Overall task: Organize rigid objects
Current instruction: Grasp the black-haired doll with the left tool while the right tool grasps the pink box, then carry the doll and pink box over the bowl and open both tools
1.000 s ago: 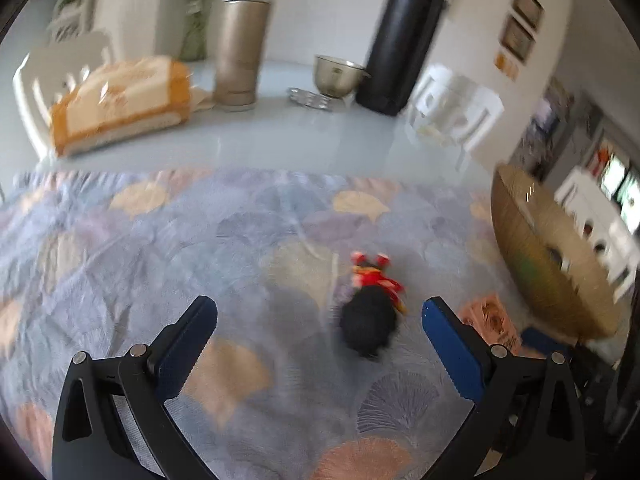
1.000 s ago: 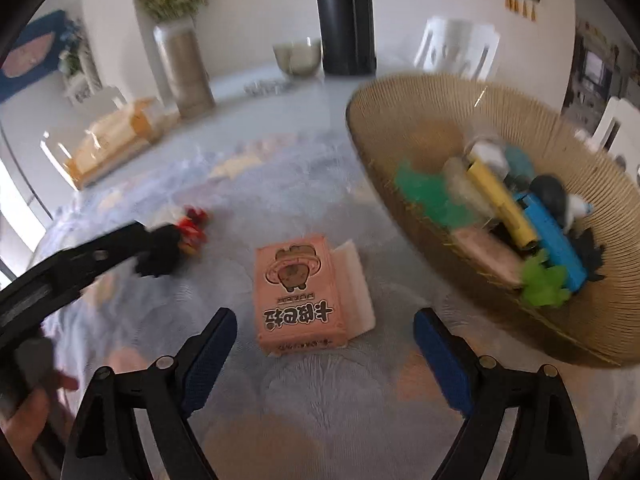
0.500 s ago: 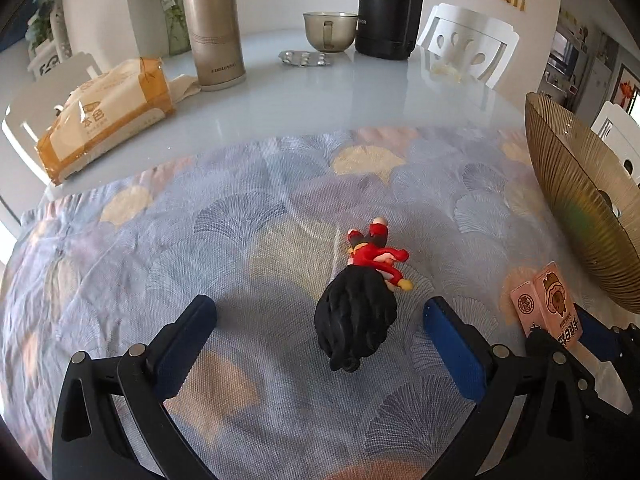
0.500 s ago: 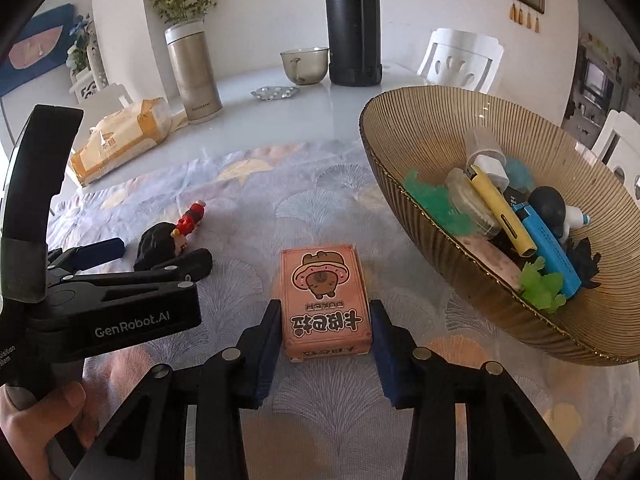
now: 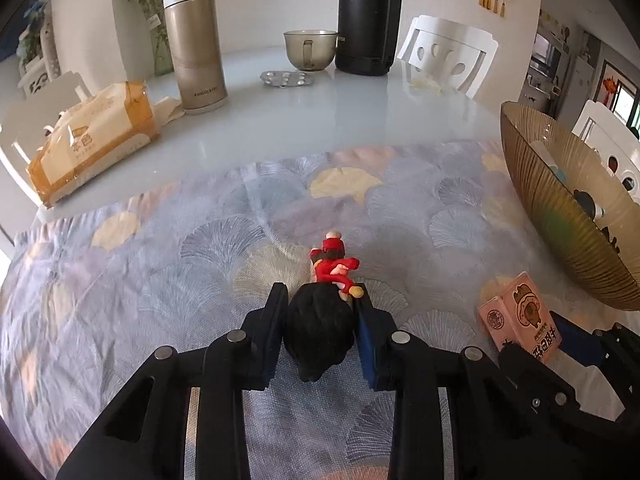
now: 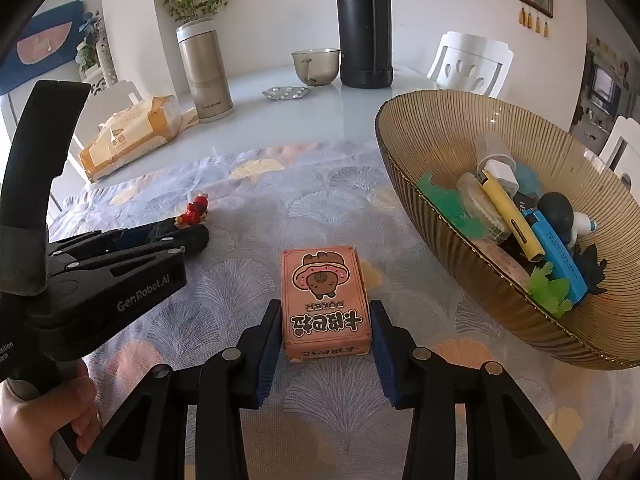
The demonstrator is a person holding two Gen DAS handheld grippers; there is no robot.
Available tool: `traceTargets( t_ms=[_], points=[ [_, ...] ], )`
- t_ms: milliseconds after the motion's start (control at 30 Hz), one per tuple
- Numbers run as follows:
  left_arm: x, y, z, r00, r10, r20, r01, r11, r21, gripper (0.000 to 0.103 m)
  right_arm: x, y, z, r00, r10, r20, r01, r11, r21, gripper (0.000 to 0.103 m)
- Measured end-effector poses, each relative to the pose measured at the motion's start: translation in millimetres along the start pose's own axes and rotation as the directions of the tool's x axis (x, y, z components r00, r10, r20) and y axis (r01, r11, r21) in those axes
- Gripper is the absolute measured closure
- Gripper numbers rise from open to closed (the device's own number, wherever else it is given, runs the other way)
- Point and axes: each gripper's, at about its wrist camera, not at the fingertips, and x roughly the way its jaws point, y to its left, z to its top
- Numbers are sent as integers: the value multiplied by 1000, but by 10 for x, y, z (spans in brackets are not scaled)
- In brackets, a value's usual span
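On the left, small figurine [image 5: 320,320] lying on the patterned cloth [image 5: 180,280], black-haired head toward the camera, red body stretched away. Left tool [image 5: 320,326] closing right on that head, pads touching it on both sides, figurine not lifted yet. Left hand [image 6: 44,412] visible low in the right wrist view, wrapped round the handle, tool angled steeply down toward the table [image 5: 320,120].

Moving across to the middle: pink card box [image 6: 325,300] flat on the cloth, printed side up. Right tool [image 6: 326,330] clamped on its near end, blue pads pressed against the two long sides, also tilted down at the cloth, box not yet raised.

Far right: amber ribbed bowl [image 6: 440,128] just beside the box, already well stocked with a yellow marker [image 6: 512,220], a blue lighter [image 6: 556,252], green bits, a clear cup and more. So most of the sorting looks done; the figurine and the card box appear to be the last loose pieces on the cloth, both gripped and, by the look of it, waiting to be carried over the bowl's rim.
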Motion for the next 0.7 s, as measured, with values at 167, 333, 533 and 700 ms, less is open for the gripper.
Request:
traceTargets(
  t_ms=[167,333,533,700],
  points=[
    [-1,43,6,1000,-7,7,7,1000,-16,74,-113,83,-20,998,31,54,-28,999,-45,62],
    [-74,103,6,999,-20,50,22,999,-43,74,-223,171,-41,993,60,106,-51,995,-88,62],
    [-79,72,13,999,-3,51,4,1000,-31,74,-359,173,-61,978,108,177,-92,991,-97,62],
    [-107,64,1,998,14,64,-12,1000,-28,74,-491,187,-98,962,133,240,-107,987,-117,62]
  ],
)
